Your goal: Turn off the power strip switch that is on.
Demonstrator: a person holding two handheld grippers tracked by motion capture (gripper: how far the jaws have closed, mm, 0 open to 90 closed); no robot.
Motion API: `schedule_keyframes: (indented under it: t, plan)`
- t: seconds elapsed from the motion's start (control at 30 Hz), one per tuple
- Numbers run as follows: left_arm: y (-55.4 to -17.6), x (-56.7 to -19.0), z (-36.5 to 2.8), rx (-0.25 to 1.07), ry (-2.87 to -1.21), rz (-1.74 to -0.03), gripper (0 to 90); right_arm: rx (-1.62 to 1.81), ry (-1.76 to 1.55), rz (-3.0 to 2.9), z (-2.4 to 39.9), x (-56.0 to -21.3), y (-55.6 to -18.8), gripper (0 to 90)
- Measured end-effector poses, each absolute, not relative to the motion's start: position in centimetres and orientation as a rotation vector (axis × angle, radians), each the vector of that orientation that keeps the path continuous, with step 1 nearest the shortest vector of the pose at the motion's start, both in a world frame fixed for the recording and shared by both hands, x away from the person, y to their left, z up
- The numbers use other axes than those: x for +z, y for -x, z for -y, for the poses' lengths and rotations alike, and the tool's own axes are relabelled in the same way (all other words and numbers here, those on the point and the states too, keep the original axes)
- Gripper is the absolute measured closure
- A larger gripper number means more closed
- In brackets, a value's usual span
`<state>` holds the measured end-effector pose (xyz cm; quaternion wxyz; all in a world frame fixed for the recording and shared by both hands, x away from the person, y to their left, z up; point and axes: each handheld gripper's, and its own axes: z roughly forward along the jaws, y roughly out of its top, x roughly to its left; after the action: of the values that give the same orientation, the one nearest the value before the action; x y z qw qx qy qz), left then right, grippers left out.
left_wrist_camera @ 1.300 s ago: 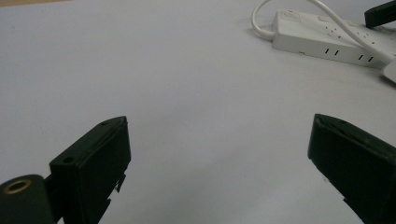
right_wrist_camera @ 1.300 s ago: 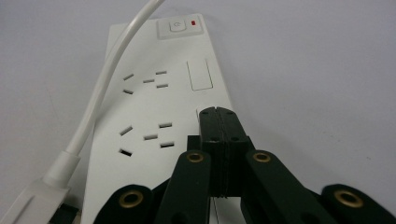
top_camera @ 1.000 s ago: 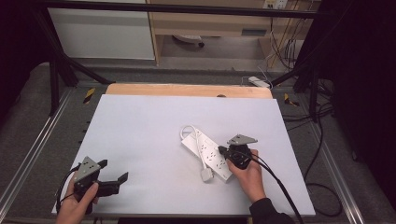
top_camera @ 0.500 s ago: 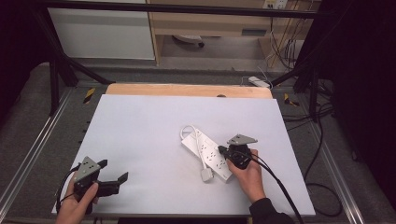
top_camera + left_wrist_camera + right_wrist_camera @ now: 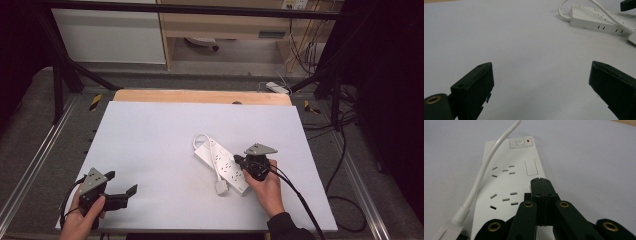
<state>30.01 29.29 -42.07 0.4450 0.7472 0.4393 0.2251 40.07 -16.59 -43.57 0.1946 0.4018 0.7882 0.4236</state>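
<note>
A dim workshop surrounds a white bench [image 5: 150,150] with a wooden strip along its far edge. Right of centre on the bench lies a white power strip [image 5: 220,161], set diagonally, its cord [image 5: 214,159] looping over the top and ending in a plug [image 5: 220,187] just beside it. The right tongs [image 5: 239,160] are fully closed with nothing between them, their tip over the strip's face, short of the switch [image 5: 521,143] at the far end. To press that switch well, the closed tip should likely travel along the strip, clear of the cord, and push straight down. The right hand [image 5: 265,187] reaches in from the near edge, pointing left. The left tongs [image 5: 121,187] rest wide open and empty near the front left corner, well apart from the strip.
</note>
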Motion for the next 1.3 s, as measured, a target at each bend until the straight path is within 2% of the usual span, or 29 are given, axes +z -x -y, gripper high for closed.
schedule_keyframes:
  t: [0.7,0.93,1.13,1.3]
  plan:
    - [-30.0,-42.1,-29.2,0.548,-1.854,-1.088,5.9,1.255,-1.113,-2.159,16.6,-42.9,-39.9,78.4]
    - [-30.0,-42.1,-29.2,0.546,-1.852,-1.088,5.9,1.26,-1.117,-2.137,16.5,-42.7,-39.8,65.6]
    - [-30.0,-42.1,-29.2,0.546,-1.854,-1.087,5.9,1.259,-1.146,-2.105,16.5,-42.6,-39.9,47.8]
    - [-30.0,-42.2,-29.2,0.545,-1.853,-1.087,5.9,1.262,-1.167,-2.092,16.5,-42.4,-39.9,36.7]
